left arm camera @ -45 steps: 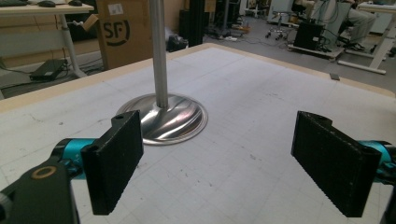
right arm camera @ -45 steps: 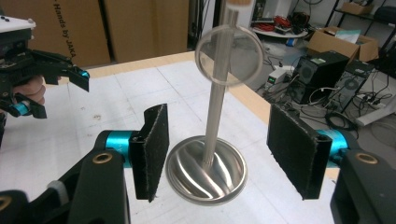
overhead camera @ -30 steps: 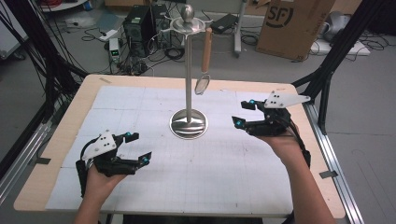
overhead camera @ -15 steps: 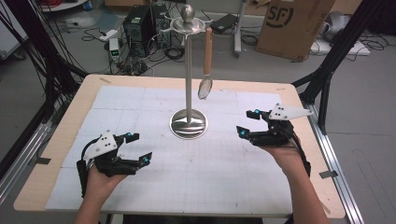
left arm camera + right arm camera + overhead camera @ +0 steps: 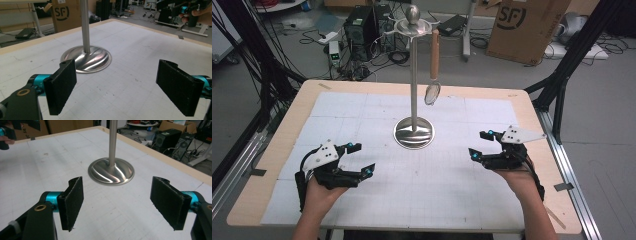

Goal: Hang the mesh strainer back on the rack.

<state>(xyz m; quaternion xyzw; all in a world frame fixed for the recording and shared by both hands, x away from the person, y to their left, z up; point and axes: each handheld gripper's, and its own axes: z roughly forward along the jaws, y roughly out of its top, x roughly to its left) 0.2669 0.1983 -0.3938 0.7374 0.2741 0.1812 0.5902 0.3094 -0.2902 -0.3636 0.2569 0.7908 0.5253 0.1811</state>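
Two grippers, one metal stand (image 5: 413, 131), one hanging spoon (image 5: 433, 65); stand sits at the table (image 5: 522, 100) middle, a bit toward the far edge, round base flat on the white mat, thin pole upright; spoon with wooden handle hangs from the stand's top hook, bowl down, clear of the table; left gripper (image 5: 357, 159) rests low near the front left corner, hand under it, jaws spread wide, nothing between them; right gripper (image 5: 482, 145) low near the right edge, hand behind it, jaws parted wide and empty too; both point inward toward the stand base; stand lies between the two grippers, well apart from each; spoon well above and beyond both.
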